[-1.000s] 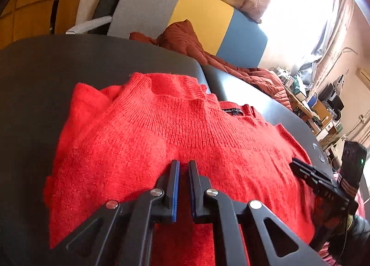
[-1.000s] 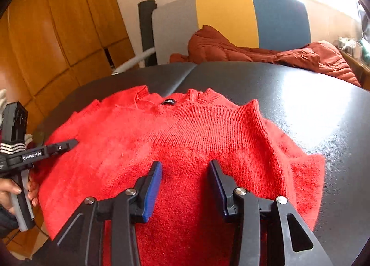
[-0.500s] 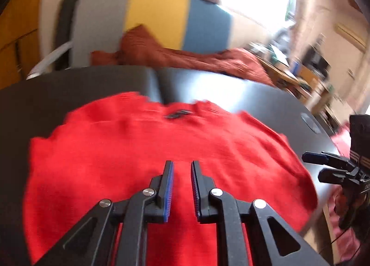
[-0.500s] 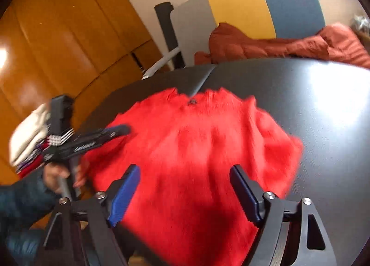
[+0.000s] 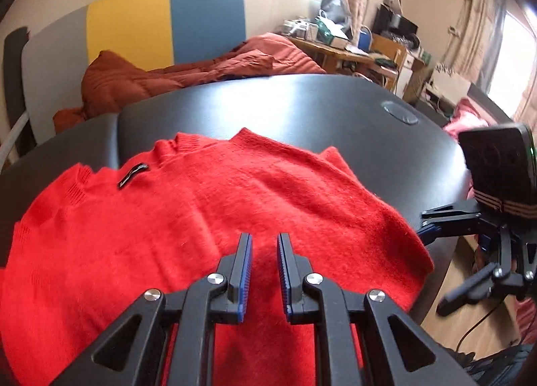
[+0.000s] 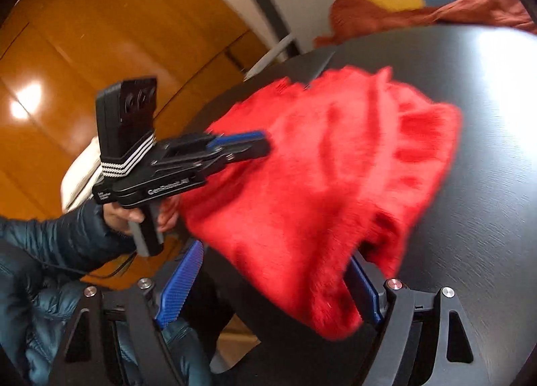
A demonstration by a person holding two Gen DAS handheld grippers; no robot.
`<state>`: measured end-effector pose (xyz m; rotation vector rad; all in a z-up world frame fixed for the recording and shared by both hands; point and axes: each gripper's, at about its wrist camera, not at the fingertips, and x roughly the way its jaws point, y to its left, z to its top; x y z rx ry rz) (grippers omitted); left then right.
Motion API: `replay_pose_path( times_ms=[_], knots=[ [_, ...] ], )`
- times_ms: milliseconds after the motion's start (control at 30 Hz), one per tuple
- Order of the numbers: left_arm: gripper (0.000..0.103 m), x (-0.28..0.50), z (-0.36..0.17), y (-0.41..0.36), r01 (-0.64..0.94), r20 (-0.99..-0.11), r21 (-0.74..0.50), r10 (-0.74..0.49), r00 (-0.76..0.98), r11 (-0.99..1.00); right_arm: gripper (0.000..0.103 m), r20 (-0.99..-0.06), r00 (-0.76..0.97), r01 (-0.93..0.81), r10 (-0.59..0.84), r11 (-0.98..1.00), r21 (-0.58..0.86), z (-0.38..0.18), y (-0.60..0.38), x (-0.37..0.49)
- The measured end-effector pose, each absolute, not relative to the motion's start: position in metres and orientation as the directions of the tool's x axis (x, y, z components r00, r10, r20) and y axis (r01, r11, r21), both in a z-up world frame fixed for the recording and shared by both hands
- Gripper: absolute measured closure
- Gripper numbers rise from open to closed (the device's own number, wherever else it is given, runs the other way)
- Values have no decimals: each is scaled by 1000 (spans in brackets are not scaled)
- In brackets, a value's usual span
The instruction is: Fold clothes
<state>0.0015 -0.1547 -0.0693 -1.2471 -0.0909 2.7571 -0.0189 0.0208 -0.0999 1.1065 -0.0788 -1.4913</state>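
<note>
Since the frame one second earlier, both grippers have drawn back toward the near edge of the tabletop (image 5: 335, 107): the right gripper (image 6: 268, 285) has swung off the sweater's middle to its near right corner and spread its fingers, and the left gripper (image 5: 263, 272) now points across the cloth rather than lying low over it.

The red sweater (image 5: 201, 211) lies flat on the dark tabletop as a compact, already doubled shape, collar and black label (image 5: 132, 175) toward the far edge, near hem draping over the near edge. Its long axis runs left to right, parallel to that edge.

Left gripper: fingers stand narrow, a slim gap between the blue pads, nothing held; it hovers above the near middle of the sweater. In the right wrist view it appears at the sweater's left side, fingers nearly closed.

Right gripper: fingers stand wide. The hanging near right corner of the sweater lies between them, against the inside of the right finger (image 6: 364, 283); motion blur prevents confirming contact.

Governing relation: the cloth lies directly ahead of and between the right fingers, so the right hand is the nearer to a graspable edge. The scene fits either a further fold or a finished bundle being gathered up.

A rust-coloured jacket (image 5: 188, 74) lies on the seat beyond the far edge.
</note>
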Motion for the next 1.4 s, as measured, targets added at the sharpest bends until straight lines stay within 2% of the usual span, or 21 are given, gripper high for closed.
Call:
replay_pose_path(
  times_ms=[67,167,233,333,400,500,633,700,833,900,967,1100,1267,1300,1400],
  knots=[
    [89,-5,-77,-149,-90,-771,-75,115,-626,-993,17,-553,316,709,-771,-195,678,-106,8,-20],
    [86,-11,-90,-145,-94,-791,-50,97,-604,-994,15,-559,522,687,-644,-71,724,-112,-1,-11],
    [86,-14,-93,-144,-81,-789,-56,94,-607,-995,16,-614,579,701,-537,-57,711,-118,2,-4],
    [86,-19,-97,-142,-55,-786,-79,96,-611,-995,19,-639,586,702,-498,-81,707,-118,17,-7],
    [86,-19,-99,-140,-45,-779,-75,86,-621,-996,25,-656,553,713,-514,-115,692,-118,25,-10],
    [86,-17,-98,-141,-32,-769,-96,95,-632,-995,25,-675,467,732,-571,-179,658,-108,31,-15],
    [86,-11,-90,-158,-8,-757,-194,155,-635,-981,24,-731,323,768,-601,-285,574,-90,40,-21],
    [86,-5,-84,-166,14,-748,-210,151,-647,-977,17,-757,243,787,-606,-333,519,-78,39,-25],
    [86,24,-75,-186,79,-722,-211,101,-684,-974,16,-734,82,799,-674,-396,453,-42,28,-40],
    [86,44,-75,-199,121,-718,-223,79,-692,-967,9,-720,-12,804,-694,-435,406,-31,8,-46],
    [86,64,-75,-212,162,-715,-237,60,-697,-958,9,-707,-117,803,-698,-485,345,-24,-19,-51],
    [86,105,-75,-238,241,-710,-266,20,-704,-933,8,-710,-247,772,-660,-576,267,-39,-80,-58],
    [86,156,-75,-270,337,-705,-301,-30,-709,-892,7,-777,-380,733,-502,-676,78,-86,-129,-71],
    [86,166,-75,-277,356,-704,-308,-40,-709,-882,0,-780,-385,730,-494,-680,71,-96,-132,-75],
    [84,203,-74,-303,428,-709,-310,-93,-699,-849,0,-769,-367,728,-523,-676,112,-109,-129,-86]
  ],
)
